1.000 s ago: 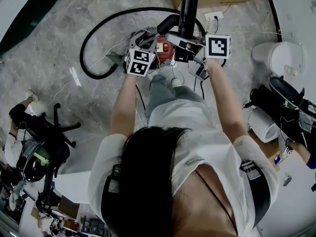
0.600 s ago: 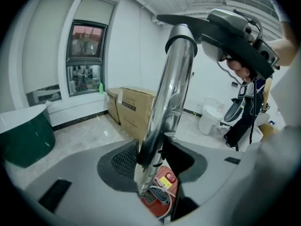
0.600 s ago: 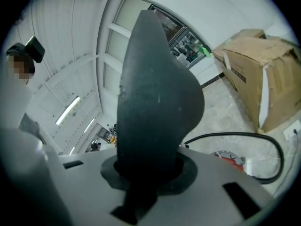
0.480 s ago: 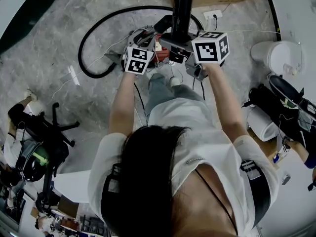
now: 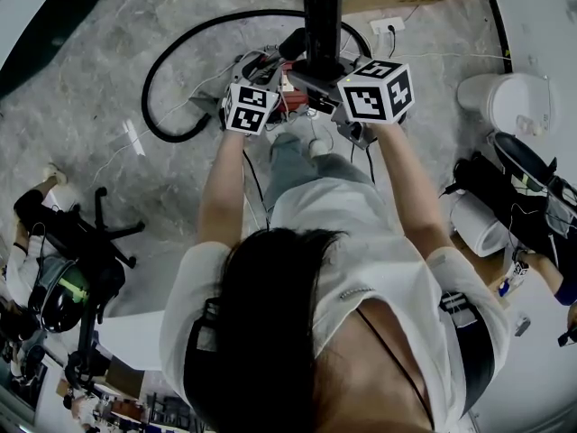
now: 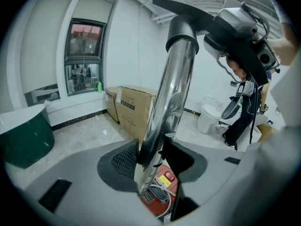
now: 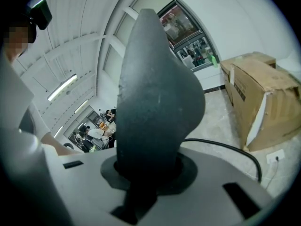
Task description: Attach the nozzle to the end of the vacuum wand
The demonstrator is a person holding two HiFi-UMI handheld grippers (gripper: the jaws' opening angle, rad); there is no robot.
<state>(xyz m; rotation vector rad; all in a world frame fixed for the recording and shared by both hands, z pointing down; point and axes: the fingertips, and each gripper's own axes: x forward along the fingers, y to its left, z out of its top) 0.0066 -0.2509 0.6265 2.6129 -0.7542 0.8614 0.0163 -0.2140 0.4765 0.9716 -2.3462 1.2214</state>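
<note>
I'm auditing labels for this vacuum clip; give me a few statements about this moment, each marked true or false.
1. The left tongs clamp the shiny metal vacuum wand. True.
2. The right tongs are empty. False: they grip the dark grey plastic nozzle.
3. A black hose lies looped on the grey floor. True.
4. The brown cardboard boxes sit on a table. False: they stand on the floor.
</note>
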